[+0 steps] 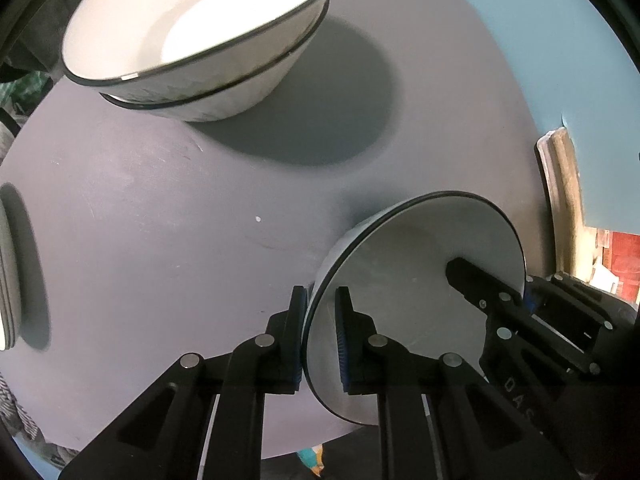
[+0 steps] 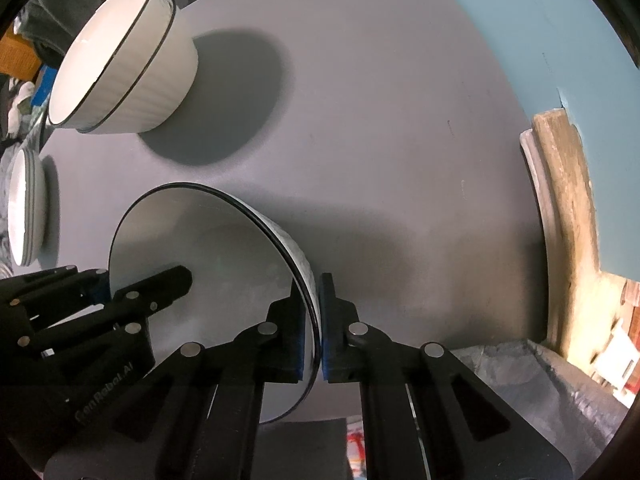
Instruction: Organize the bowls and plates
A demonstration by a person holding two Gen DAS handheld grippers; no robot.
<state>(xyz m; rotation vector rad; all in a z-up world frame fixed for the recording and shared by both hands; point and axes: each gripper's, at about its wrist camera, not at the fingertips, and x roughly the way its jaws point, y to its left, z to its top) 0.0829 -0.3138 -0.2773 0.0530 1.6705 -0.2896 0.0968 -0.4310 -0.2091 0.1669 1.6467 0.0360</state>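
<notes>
Presently, both grippers are clenched on one white bowl [image 1: 416,272], low and right of centre in the left wrist view, low and left of centre in the right wrist view. The left gripper [image 1: 322,336] pinches the near rim, one pad outside and one inside the wall. The right gripper [image 2: 314,328] pinches the opposite rim the same way. The bowl sits on or just above the grey table [image 1: 160,220]; which cannot be told.

A stack of two bowls [image 1: 200,48] stands at the upper left, well apart. A plate stack [image 2: 24,208] lies at the left edge.

Risks, as judged:
- Thin rim held by pad edges only: uneven lift by either hand could tilt or twist the bowl out of one grip.
- Glazed surface: slip is likely if a pad relaxes.
- Nesting onto the stack off-centre could chip a rim or topple the pair.

Markings: the left gripper body reads "GenRobot.AI" [image 2: 106,394]; the right gripper body shows "DAS" [image 1: 518,396], the rest cut off.
</notes>
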